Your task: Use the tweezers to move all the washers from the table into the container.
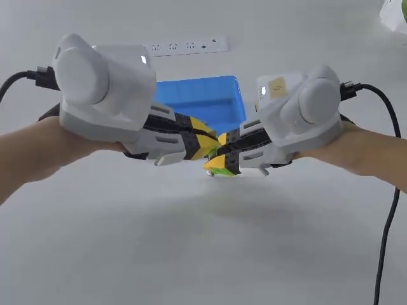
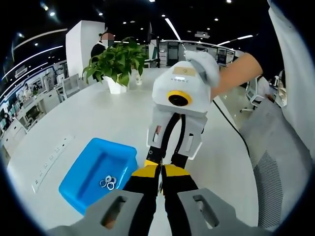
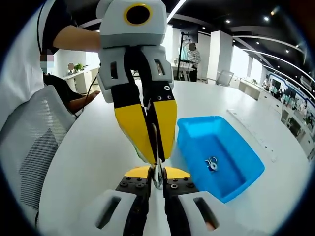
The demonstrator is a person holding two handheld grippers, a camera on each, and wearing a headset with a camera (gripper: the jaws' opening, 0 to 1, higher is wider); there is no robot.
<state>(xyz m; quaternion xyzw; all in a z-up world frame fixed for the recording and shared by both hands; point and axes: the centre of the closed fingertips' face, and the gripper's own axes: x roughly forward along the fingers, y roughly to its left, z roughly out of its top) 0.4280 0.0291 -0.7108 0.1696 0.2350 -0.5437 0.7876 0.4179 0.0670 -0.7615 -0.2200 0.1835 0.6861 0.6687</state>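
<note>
Centre of head view: left gripper (image 1: 213, 141) and right gripper (image 1: 219, 152) meet tip to tip — both pinching slim tweezers (image 3: 157, 181) (likely springy, slick; best held mid-shank). Washers (image 3: 211, 163) lie in container (image 3: 229, 147).

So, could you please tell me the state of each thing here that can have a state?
left gripper: shut on the tweezers, tip to tip with the right gripper
right gripper: shut on the same tweezers
tweezers: thin metal strip, pinched by both grippers; squeezed or not, cannot tell
container: upright, open-topped, holds washers
washers: a few, lying on the container's floor
</note>
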